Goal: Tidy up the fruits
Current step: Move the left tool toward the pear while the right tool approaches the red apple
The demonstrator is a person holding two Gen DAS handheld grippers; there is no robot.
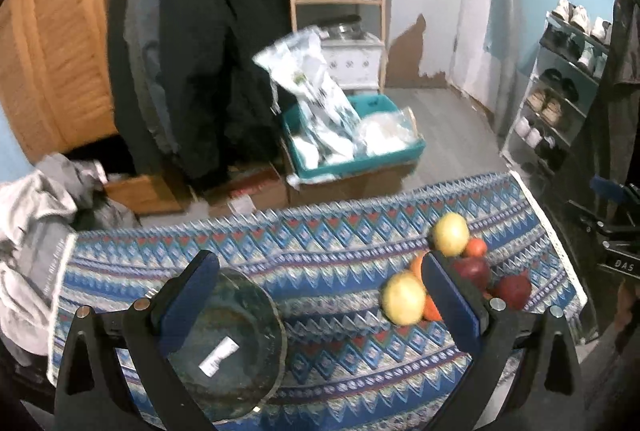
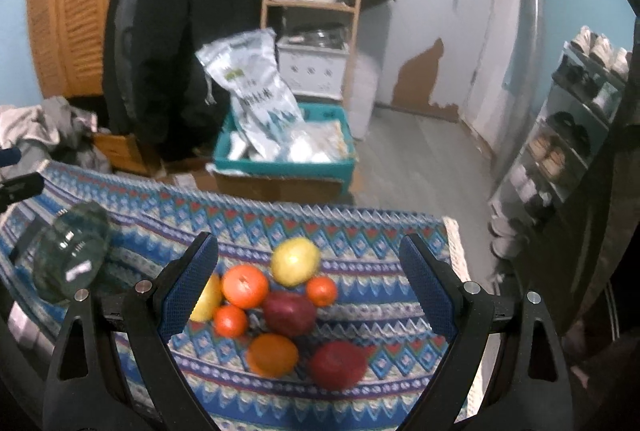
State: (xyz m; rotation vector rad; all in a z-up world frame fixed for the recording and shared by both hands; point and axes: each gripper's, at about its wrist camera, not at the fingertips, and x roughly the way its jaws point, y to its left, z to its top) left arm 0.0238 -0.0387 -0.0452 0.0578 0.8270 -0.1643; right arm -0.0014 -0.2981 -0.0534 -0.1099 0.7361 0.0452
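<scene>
Both hand-held grippers hang over a desk point(image 2: 380, 231) covered by a blue patterned cloth with red and white zigzags. Left hand-held gripper point(image 1: 316, 291): fingers spread wide, nothing between them, poised above the cloth with a clear glass bowl point(image 1: 228, 351) under its left finger; whether that finger touches the bowl is hard to tell through the blur. Right hand-held gripper point(image 2: 308, 283): also spread wide and holding nothing, hovering above the fruit pile.

The fruits sit bunched together on the cloth toward the desk's right end: a yellow apple point(image 2: 295, 261) at the far side, a large orange point(image 2: 245, 286), two small tangerines point(image 2: 321, 291) and point(image 2: 230, 321), a dark red apple point(image 2: 290, 313) in the middle, another orange point(image 2: 273, 355) and a second red apple point(image 2: 338, 365) nearest the camera. A further yellow fruit point(image 2: 210, 297) shows partly behind the right gripper's left finger. The bowl lies well apart from them, to the left.

Beyond the desk stand a teal crate point(image 2: 280, 165) of plastic bags on cardboard boxes, hanging dark coats point(image 2: 180, 11), a wooden shelf point(image 2: 312, 3) carrying a white pot, and a shoe rack point(image 2: 568, 127) on the right.
</scene>
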